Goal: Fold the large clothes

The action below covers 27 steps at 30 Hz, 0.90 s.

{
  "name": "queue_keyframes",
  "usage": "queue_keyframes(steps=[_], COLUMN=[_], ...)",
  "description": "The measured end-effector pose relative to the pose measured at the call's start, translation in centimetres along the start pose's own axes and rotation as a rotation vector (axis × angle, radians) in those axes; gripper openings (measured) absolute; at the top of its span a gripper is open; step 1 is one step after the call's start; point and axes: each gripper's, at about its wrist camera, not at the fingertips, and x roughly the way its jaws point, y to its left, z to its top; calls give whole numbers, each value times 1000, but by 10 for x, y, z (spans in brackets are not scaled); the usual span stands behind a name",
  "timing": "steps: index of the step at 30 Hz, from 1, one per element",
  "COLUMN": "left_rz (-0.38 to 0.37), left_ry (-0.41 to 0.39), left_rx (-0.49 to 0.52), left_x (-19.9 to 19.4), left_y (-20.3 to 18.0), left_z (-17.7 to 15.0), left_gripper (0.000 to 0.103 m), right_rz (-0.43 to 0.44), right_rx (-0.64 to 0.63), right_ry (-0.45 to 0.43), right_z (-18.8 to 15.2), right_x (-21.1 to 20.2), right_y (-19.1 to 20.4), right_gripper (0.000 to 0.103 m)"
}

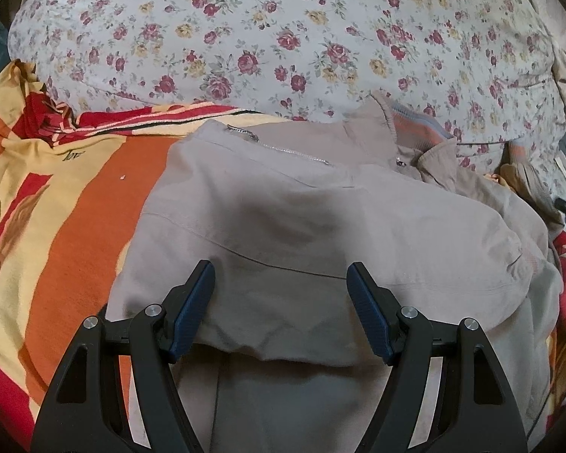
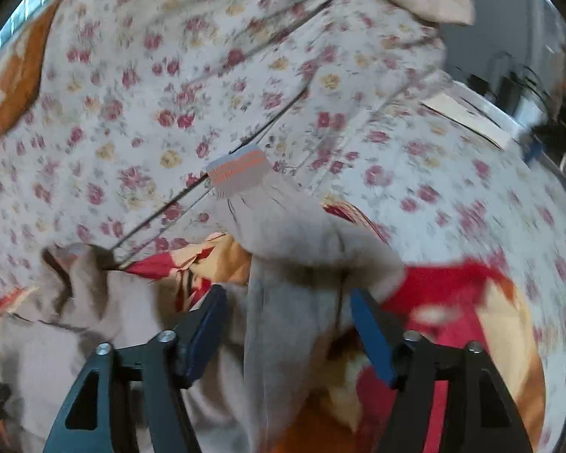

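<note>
A beige jacket (image 1: 320, 219) with a silver chest zipper (image 1: 283, 147) and a striped knit collar lies partly folded on the bed. My left gripper (image 1: 281, 275) is open and hovers over the jacket's lower body, holding nothing. In the blurred right wrist view, the jacket's sleeve (image 2: 302, 249) with its orange-striped cuff (image 2: 237, 173) stretches away from me. My right gripper (image 2: 288, 302) is open, with the sleeve lying between its blue fingers (image 2: 369, 332).
A flowered quilt (image 1: 283, 37) is heaped behind the jacket. An orange, red and yellow blanket (image 1: 56, 207) covers the bed under it. A white paper and dark items (image 2: 471, 117) lie at the far right.
</note>
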Motion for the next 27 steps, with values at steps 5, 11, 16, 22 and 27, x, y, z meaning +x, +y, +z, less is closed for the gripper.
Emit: queue_keyframes(steps=[5, 11, 16, 22, 27], left_rz=[1, 10, 5, 12, 8], left_ry=[19, 26, 21, 2, -43], left_rx=[12, 41, 32, 9, -37], left_x=[9, 16, 12, 5, -11], left_y=[0, 0, 2, 6, 16], left_z=[2, 5, 7, 7, 10], left_gripper=[73, 73, 73, 73, 73], right_rz=[-40, -104, -13, 201, 419], right_rx=[-101, -91, -64, -82, -140], right_ry=[-16, 59, 23, -92, -151], right_z=[22, 43, 54, 58, 57], right_x=[45, 101, 72, -25, -101], right_y=[22, 17, -8, -21, 3], right_gripper=[89, 24, 6, 5, 5])
